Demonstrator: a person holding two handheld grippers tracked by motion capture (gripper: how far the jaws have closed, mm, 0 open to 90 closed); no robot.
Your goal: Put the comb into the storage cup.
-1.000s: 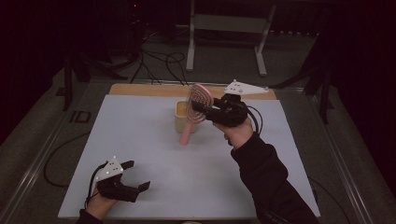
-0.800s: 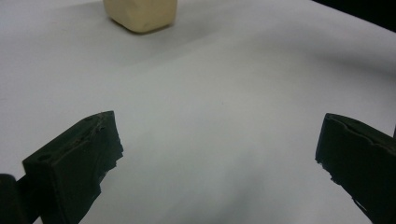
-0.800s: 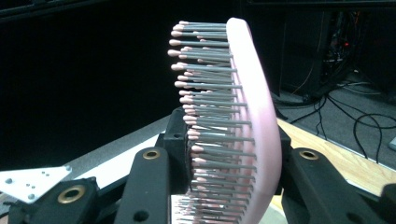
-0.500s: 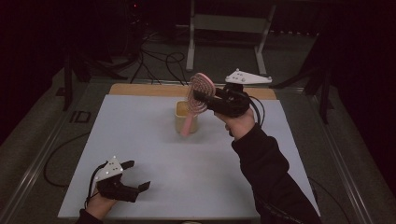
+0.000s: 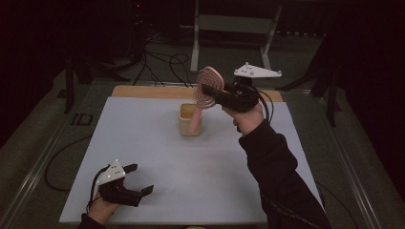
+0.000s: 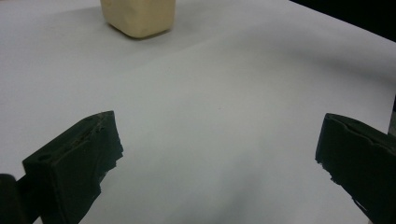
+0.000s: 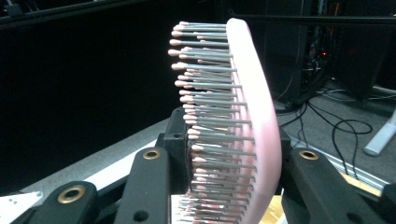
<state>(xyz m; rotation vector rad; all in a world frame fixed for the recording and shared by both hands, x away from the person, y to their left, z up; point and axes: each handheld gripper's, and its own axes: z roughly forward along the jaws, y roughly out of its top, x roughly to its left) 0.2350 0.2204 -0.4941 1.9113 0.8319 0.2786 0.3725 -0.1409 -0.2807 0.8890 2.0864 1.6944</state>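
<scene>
Hairbrush (image 5: 207, 88), pink, sits clamped by its head between the jaws of the right gripper (image 5: 210, 90), raised above the cream cup (image 5: 191, 120), its handle seemingly dipping into the cup's mouth. Left gripper (image 5: 138, 179) rests near the front edge of the white table (image 5: 143, 143), jaws spread wide, grasping nothing

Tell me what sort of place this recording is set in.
Probably a lab or studio set up for recording, not a home. A white table stands in a dark room, with loose cables on the floor and a metal stand behind it. The person's hands hold the left gripper and right gripper.
</scene>
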